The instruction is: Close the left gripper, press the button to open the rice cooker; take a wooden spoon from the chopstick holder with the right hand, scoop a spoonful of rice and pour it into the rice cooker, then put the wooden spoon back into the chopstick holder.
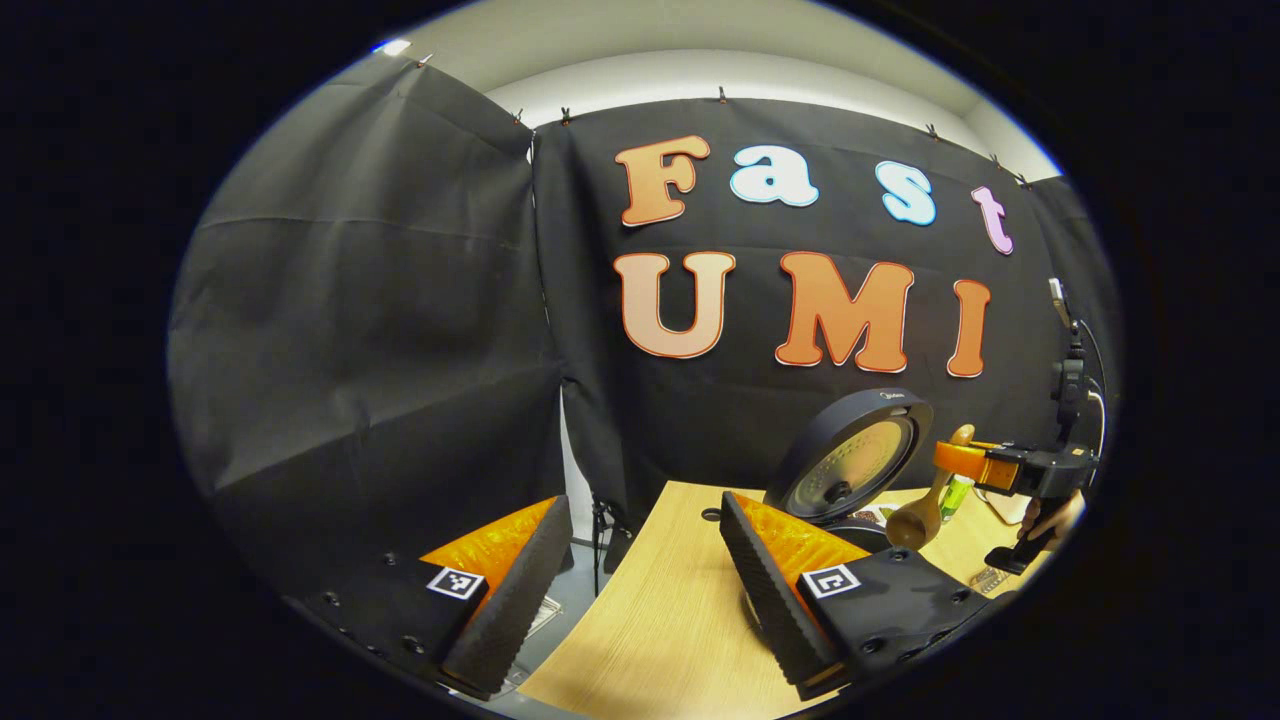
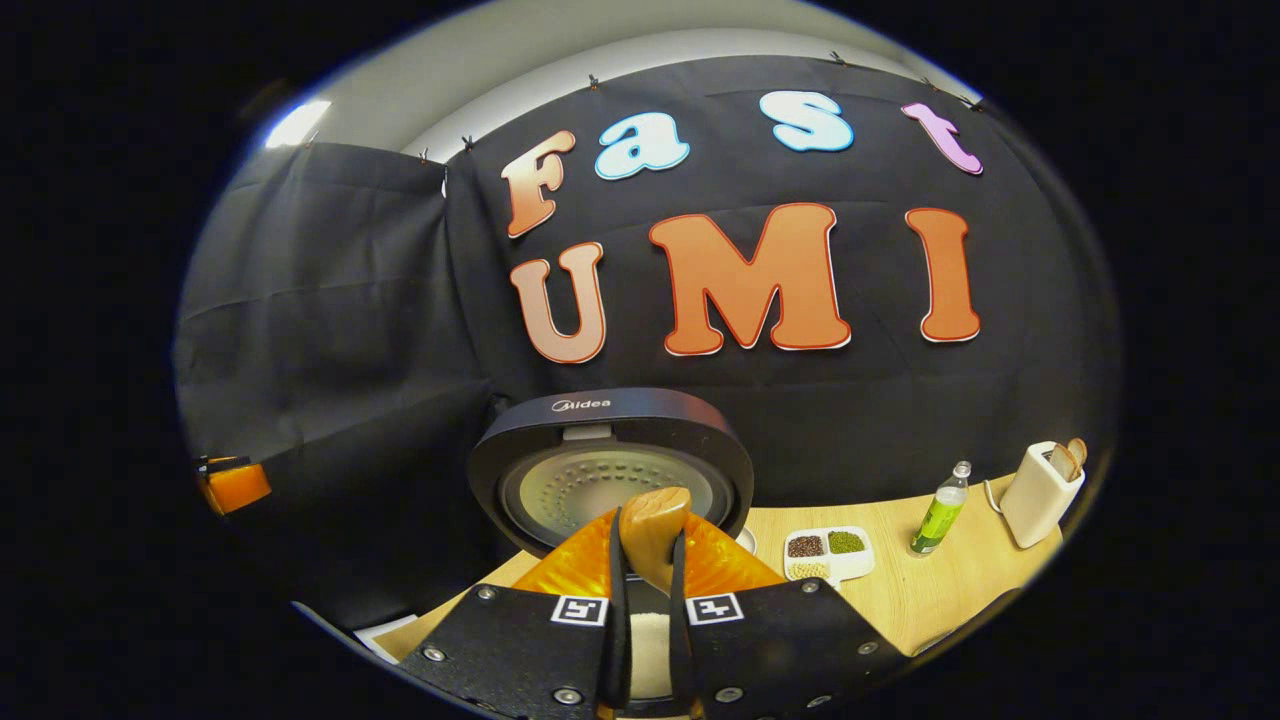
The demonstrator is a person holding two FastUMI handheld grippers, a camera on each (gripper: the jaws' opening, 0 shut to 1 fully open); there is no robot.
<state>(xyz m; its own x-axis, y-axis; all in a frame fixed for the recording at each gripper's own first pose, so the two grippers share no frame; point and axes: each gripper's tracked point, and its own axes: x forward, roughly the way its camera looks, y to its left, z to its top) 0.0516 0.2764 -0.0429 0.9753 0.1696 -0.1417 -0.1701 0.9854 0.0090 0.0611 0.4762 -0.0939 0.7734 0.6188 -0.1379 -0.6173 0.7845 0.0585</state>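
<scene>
The rice cooker stands with its round lid (image 1: 850, 460) (image 2: 610, 470) raised. My right gripper (image 2: 648, 570) is shut on the handle of the wooden spoon (image 2: 655, 515), right in front of the lid; white rice (image 2: 650, 640) shows below between its fingers. In the left gripper view that right gripper (image 1: 1000, 465) holds the spoon (image 1: 925, 505) bowl-down beside the lid, a hand (image 1: 1055, 520) behind it. My left gripper (image 1: 640, 590) is open and holds nothing, low over the table's left end. The white chopstick holder (image 2: 1040, 490) stands far right with another wooden utensil in it.
A white tray (image 2: 828, 555) with three compartments of grains lies right of the cooker, and a green bottle (image 2: 938, 510) (image 1: 955, 495) stands between it and the holder. The wooden table (image 1: 660, 620) ends at the left near a stand. My left gripper (image 2: 232, 483) shows far left.
</scene>
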